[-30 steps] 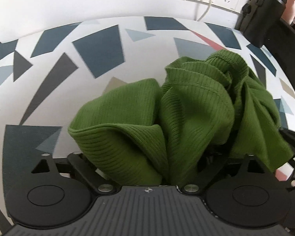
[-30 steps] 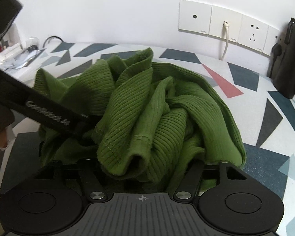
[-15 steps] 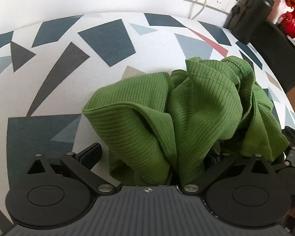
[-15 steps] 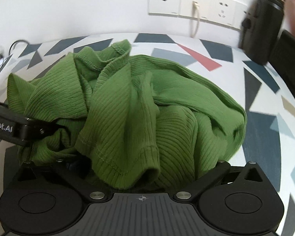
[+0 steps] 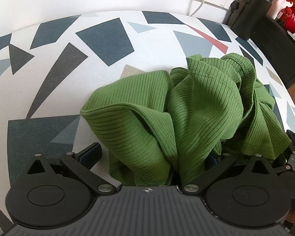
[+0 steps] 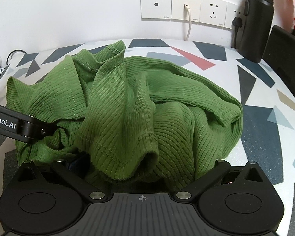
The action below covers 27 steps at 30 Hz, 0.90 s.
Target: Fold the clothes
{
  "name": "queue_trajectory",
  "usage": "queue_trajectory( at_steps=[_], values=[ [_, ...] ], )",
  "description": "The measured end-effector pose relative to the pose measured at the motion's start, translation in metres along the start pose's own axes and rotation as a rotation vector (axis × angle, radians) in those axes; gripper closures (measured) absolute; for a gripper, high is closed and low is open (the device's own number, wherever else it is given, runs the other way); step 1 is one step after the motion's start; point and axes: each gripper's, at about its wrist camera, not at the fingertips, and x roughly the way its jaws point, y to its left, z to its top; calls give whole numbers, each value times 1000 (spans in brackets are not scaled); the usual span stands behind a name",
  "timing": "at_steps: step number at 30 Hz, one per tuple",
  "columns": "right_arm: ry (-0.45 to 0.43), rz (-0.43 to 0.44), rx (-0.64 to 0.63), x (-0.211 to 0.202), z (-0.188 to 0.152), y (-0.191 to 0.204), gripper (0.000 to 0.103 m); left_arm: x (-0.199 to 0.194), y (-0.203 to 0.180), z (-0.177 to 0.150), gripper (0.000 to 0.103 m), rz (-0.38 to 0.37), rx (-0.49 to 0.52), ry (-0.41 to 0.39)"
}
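We see a green ribbed garment (image 5: 196, 108) bunched in a crumpled heap on the desk (image 5: 68, 63), which has a white top w/ dark blue, grey and red geometric shapes. The heap sits toward the front of the desk, right in front of both cameras.

Left gripper (image 5: 153, 157): its jaws stand spread wide. One blue-padded finger (image 5: 89, 154) shows bare at the left of the cloth, while the other is mostly buried under the folds at the right. The fabric lies between the two, draped down to the gripper body (we can't tell if the pads touch it).

Right gripper (image 6: 145, 167): cloth covers nearly all of it. A bit of one finger (image 6: 76, 162) peeks out at left, the other is hidden under a hemmed fold, so we cannot tell whether it's spread or pinching the garment.

In the right wrist view, the left gripper's finger, marked "Robot.AI", comes in from the left edge & its tip goes into the folds.

At the back: wall sockets (image 6: 186, 7) w/ a white cable (image 6: 188, 25) plugged in, a black flask (image 6: 258, 23) at the desk's far right, a black case (image 6: 285, 51) beside it.
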Motion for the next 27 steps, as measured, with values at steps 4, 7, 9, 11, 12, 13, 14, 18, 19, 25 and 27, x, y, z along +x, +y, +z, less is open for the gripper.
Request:
queue_trajectory(
  at_steps=[4,7,9,11,12,13,14,18,19,25,27],
  values=[
    [-1,1,0,-1,-1,0,1,0,1,-1,0,-2,-3,-3],
    [-3,0,2,-2,-3,0,1,-1,2,0,0,-10,-5,-3],
    [-6,1,3,-2,-3,0,1,-1,3,0,1,-12,-8,-6],
    [-8,4,1,-2,-3,0,1,-1,3,0,1,-10,-12,-9],
    [-10,5,0,-2,-3,0,1,-1,3,-1,1,-10,-15,-16],
    [-13,7,-5,-2,-3,0,1,-1,3,-2,1,-10,-19,-24],
    [-16,8,-10,-2,-4,0,1,-2,3,-3,1,-10,-22,-31],
    [-25,11,-13,-3,-5,-1,1,-3,4,-6,1,-15,-38,-52],
    [-22,10,-11,-3,-4,0,1,-3,5,-6,1,-19,-44,-55],
    [-14,7,-6,-2,-3,0,1,-6,11,-9,1,-47,-80,-90],
    [-17,7,-5,-2,-3,0,1,-6,13,-9,1,-54,-95,-99]
  ],
)
